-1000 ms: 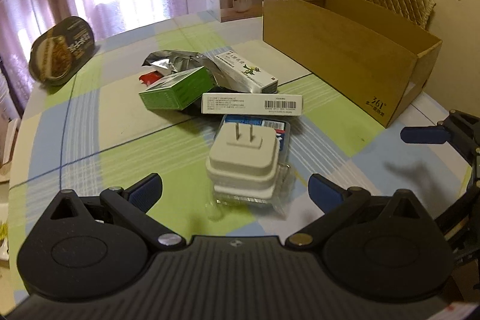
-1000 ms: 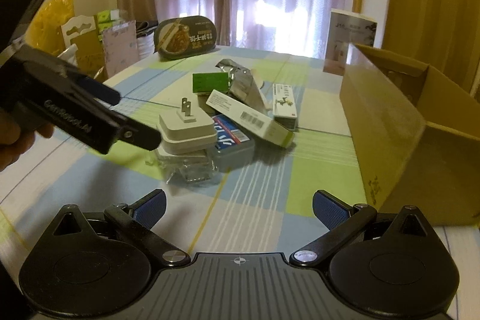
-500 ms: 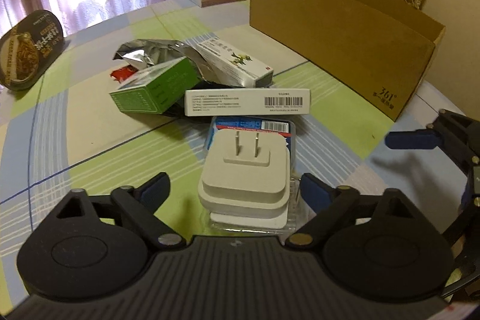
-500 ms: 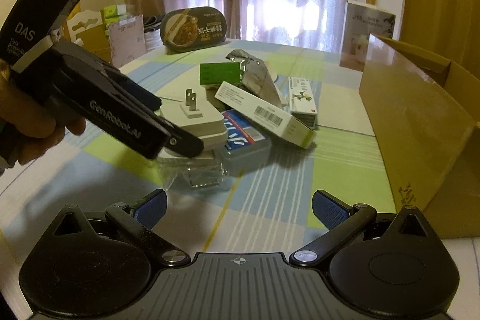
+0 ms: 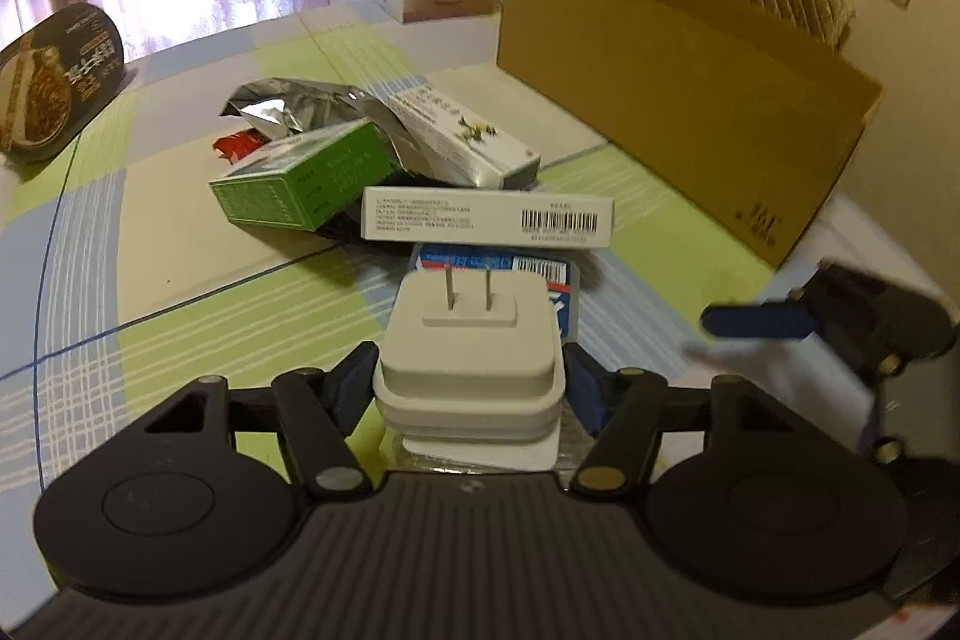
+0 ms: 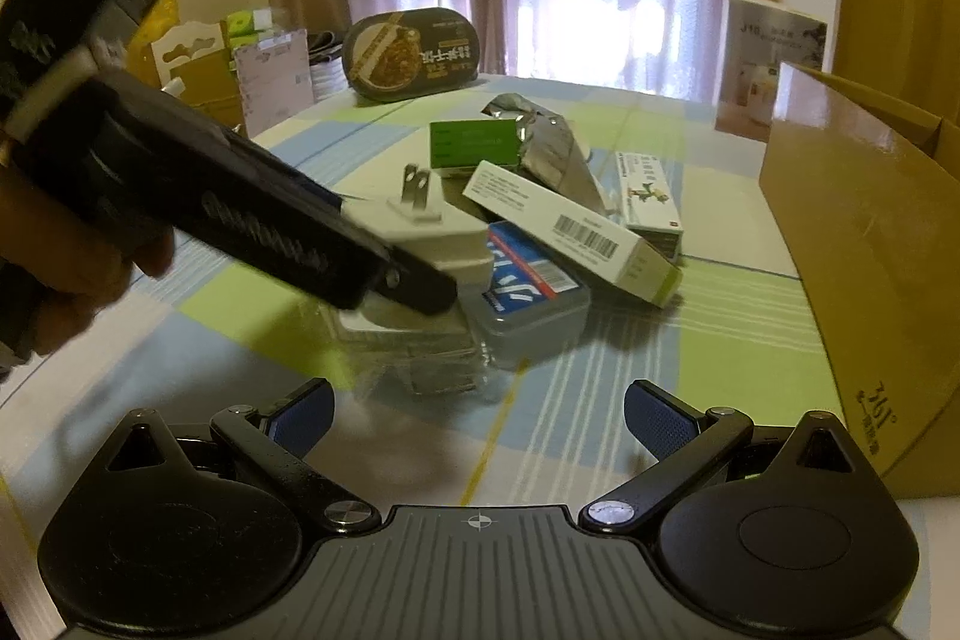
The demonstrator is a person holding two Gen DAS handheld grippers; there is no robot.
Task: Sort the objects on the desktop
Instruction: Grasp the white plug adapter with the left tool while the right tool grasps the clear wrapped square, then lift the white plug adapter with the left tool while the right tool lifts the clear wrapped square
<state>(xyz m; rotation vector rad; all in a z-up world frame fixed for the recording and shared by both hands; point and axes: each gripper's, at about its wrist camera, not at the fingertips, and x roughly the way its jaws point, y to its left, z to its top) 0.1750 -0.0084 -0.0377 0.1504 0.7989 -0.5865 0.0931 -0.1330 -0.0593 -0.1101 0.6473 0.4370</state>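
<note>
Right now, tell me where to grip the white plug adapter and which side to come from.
Grip the white plug adapter by its two flat side walls, coming in low from the near side, as the left hand-held gripper does. Its prongs stick straight up, so a grip from above looks awkward; the sides are parallel and clear.

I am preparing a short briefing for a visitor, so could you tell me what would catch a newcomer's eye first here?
The white plug adapter stands out first, prongs up, clamped in the left tool at the near edge of the clutter. Behind it lies a heap of small boxes, with a white barcoded box foremost. On the right, a large open cardboard box dominates the checked tablecloth.
</note>
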